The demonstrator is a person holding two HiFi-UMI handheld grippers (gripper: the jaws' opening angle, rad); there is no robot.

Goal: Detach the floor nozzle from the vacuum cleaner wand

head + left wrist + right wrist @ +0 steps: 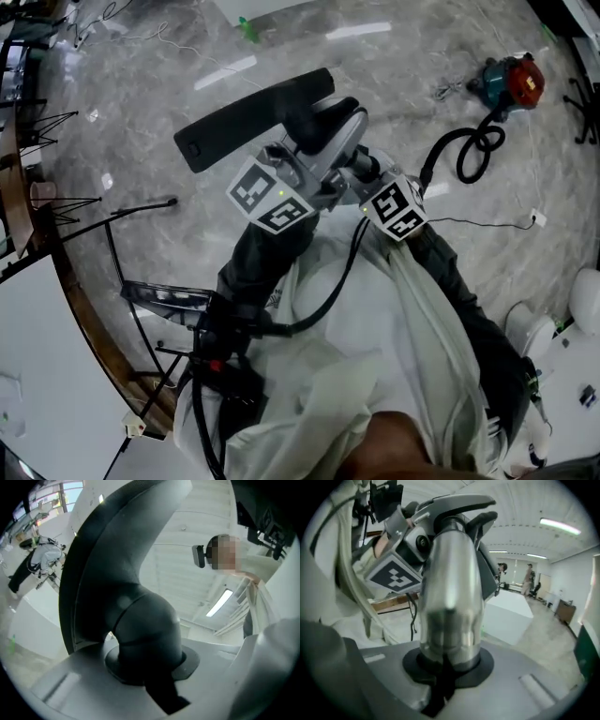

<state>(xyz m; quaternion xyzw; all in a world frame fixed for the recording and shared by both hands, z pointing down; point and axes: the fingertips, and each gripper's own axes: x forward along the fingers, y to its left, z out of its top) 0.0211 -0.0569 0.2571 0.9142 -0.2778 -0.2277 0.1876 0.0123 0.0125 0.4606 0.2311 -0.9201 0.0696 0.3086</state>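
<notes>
Left gripper (143, 670): jaws narrow, clamped on the black elbow neck of the floor nozzle (255, 117).
Right gripper (447, 667): jaws narrow, clamped round the silver wand (450, 583).
Floor nozzle: held up above the marble floor (141, 75), head tilted.
Joint: nozzle appears seated on the wand's end, though the view is unclear.
The 2 grippers: close together.
Vacuum canister (514, 80): on the floor, well apart.
</notes>
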